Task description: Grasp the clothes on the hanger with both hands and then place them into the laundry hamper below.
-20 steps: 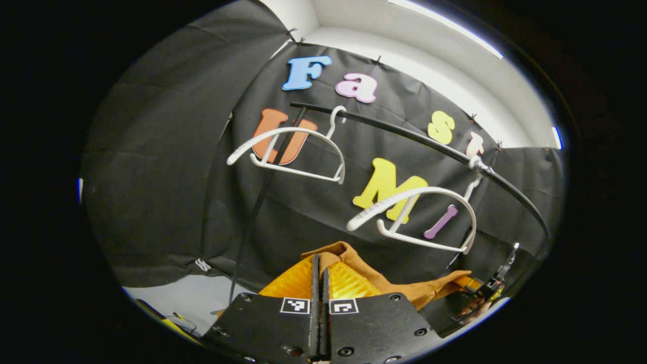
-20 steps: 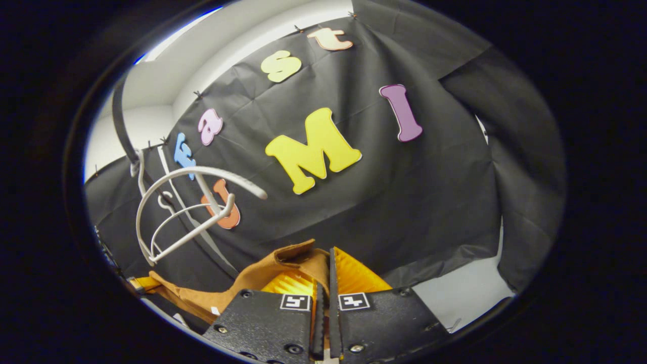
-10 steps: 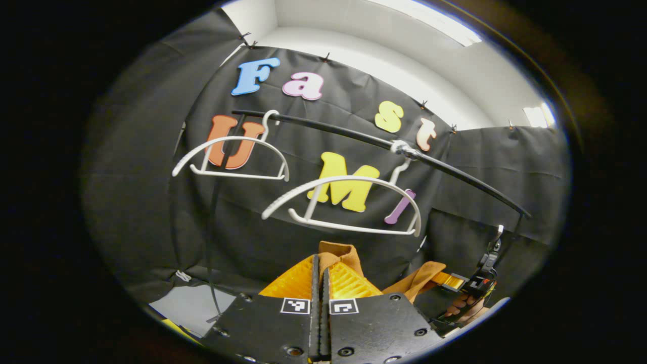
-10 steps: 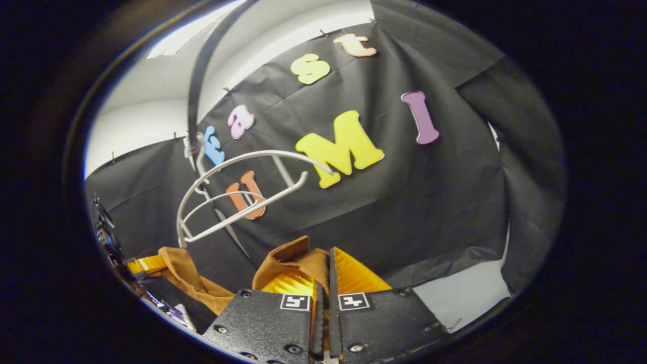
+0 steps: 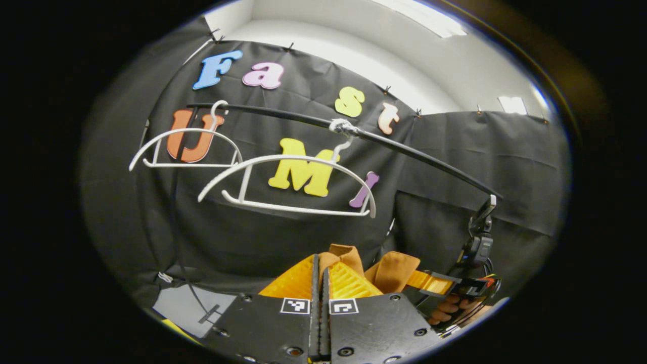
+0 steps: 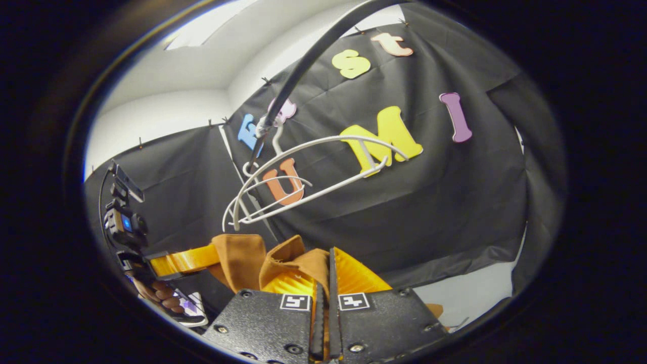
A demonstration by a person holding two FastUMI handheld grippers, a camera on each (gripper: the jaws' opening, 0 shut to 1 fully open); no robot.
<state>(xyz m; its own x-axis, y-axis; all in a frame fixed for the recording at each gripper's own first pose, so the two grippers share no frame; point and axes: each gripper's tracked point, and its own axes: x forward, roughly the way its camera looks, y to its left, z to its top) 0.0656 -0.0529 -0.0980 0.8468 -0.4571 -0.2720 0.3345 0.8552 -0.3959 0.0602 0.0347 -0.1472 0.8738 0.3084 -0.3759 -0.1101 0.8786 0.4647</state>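
Now both grippers' jaws clamped on brown garment (image 5: 389, 270): left gripper (image 5: 319, 263), right gripper (image 6: 326, 260); 2 white hangers (image 5: 288, 184) bare above.

black cloth wall (image 5: 455, 167), white ceiling (image 5: 364, 30), pale floor (image 6: 470, 288)

A black rail (image 5: 404, 149) carries two bare white hangers (image 5: 283, 184) — apparently side by side.

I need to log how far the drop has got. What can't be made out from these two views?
- Most of the brown garment: left gripper view, hidden below the left gripper.
- Garment's lower part: right gripper view, behind the right gripper.
- Holding hand: right gripper view, cut off at the edge.
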